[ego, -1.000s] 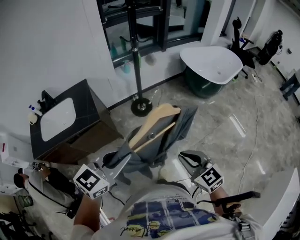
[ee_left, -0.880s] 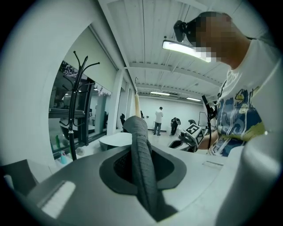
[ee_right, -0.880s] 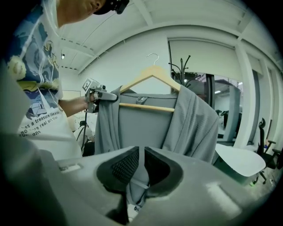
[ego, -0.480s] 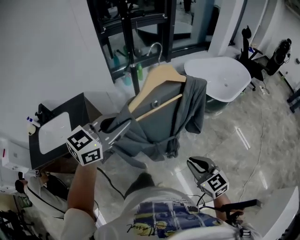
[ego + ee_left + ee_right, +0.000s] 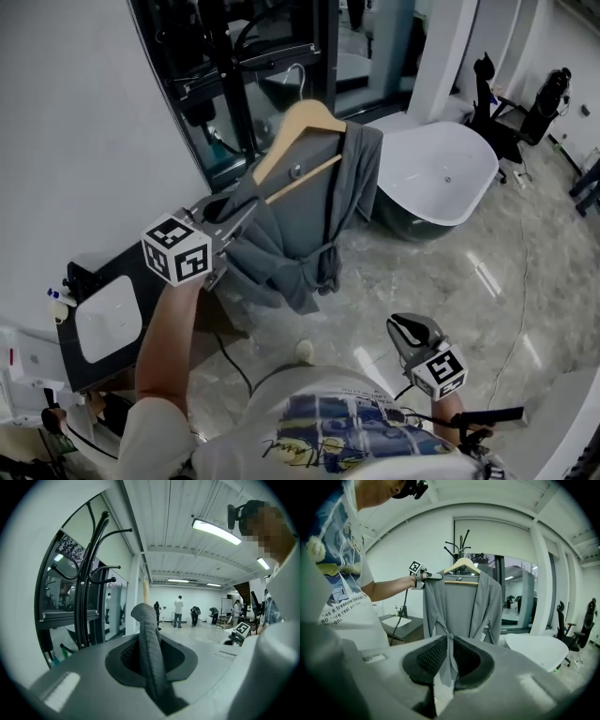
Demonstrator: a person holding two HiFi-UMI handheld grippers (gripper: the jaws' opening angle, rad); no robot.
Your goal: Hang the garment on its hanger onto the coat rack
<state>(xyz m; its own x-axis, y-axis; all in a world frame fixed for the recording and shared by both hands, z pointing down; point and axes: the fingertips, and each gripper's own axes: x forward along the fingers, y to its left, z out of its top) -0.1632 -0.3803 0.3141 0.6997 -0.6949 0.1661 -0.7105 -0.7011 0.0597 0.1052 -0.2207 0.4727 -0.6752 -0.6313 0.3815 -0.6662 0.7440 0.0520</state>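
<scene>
Left gripper view: my left fingers [image 5: 150,637] are pinching the garment [image 5: 309,202] at the end of the hanger [image 5: 298,127]. Coat rack [image 5: 84,588] is standing ahead-left of the tips. I'm judging that the hook [image 5: 298,75] needs a level carry over a rack arm. My right fingers [image 5: 407,324] are idling closed and empty.

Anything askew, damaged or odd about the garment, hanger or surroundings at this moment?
Nothing is damaged or spilled. One oddity: the left gripper is clamped on the garment at the shoulder end of the hanger, not at its hook, which is not yet on the coat rack.
</scene>
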